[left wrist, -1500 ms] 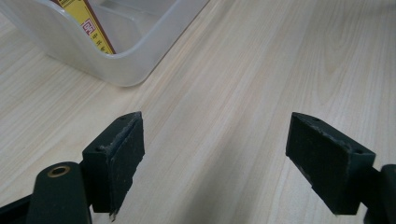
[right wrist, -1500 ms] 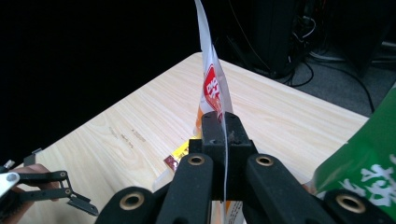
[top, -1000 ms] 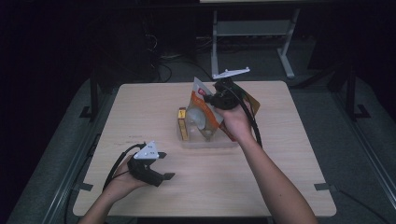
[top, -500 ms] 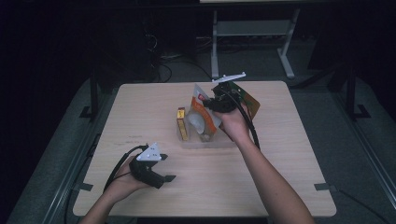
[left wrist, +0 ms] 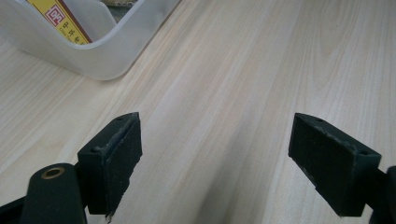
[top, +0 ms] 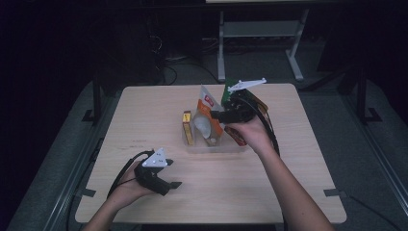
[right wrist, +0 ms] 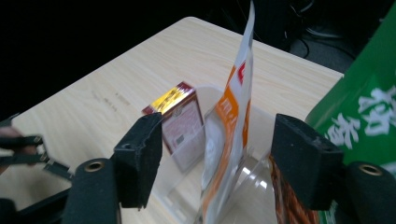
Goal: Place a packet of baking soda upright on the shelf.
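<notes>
An orange and white pouch (top: 208, 118) stands upright in a clear plastic bin (top: 211, 147) at the middle of the table. My right gripper (top: 217, 115) is level with the pouch from the right. Its jaws have just been opening, and the pouch (right wrist: 229, 130) stands between the pads without touching them. A red box with a gold top (right wrist: 180, 119) stands in the bin beside the pouch. My left gripper (top: 174, 184) rests near the table's front left, open and with nothing in it (left wrist: 217, 123).
A green bag (top: 226, 91) leans behind my right gripper at the bin's far right and looms close in the right gripper view (right wrist: 369, 107). The bin's corner (left wrist: 93, 60) lies ahead of my left gripper. Bare wooden table (top: 288, 183) surrounds the bin.
My right gripper's jaws have gone from shut on the pouch's top to wide apart, and the hand has dropped a little towards the front. The pouch now stands free in the bin. My left gripper has stayed put.
</notes>
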